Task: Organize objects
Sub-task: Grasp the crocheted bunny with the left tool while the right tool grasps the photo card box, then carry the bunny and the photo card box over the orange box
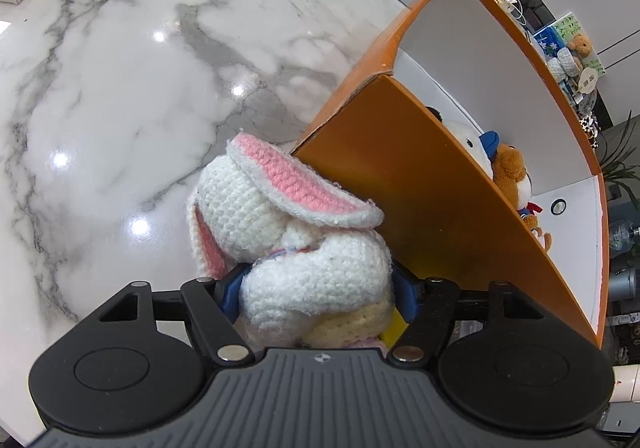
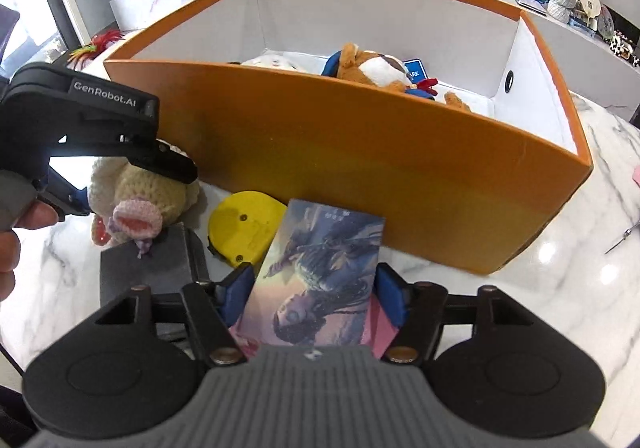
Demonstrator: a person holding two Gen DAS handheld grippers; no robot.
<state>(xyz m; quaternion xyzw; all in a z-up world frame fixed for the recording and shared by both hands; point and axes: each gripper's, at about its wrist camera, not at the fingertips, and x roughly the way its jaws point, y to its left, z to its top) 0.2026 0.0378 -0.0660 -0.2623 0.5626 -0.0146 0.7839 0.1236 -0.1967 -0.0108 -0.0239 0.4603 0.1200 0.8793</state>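
Both toys-in-hand sit on the near side of the orange box [image 2: 360, 152], and that tall near wall is what the coming move turns on: each thing has to go up and over it to land inside, I reckon. The left tongs [image 1: 316, 288] are clamped on the crocheted white bunny [image 1: 304, 232], its body squeezed between the blue pads, head and pink-lined ears pointing away from the tongs toward the box corner, which lies just to the right and beyond. The right tongs [image 2: 312, 292] grip an illustrated card [image 2: 320, 272] by its two side edges, so its long axis runs straight out from the tongs toward the box wall, its far edge close to the wall but not clearly touching. Of the two, the bunny seems nearer the wall, though at the box's left end. Inside the box a brown plush [image 2: 372, 66] and a white plush [image 2: 272, 62] already lie, mostly hidden behind the wall. On the marble table [image 1: 120, 128] a yellow tape measure [image 2: 244, 224] and a dark grey block [image 2: 148, 264] sit between the tongs. The card's lower part is cut off by the tongs' body, and I can't tell what the pink thing under it is
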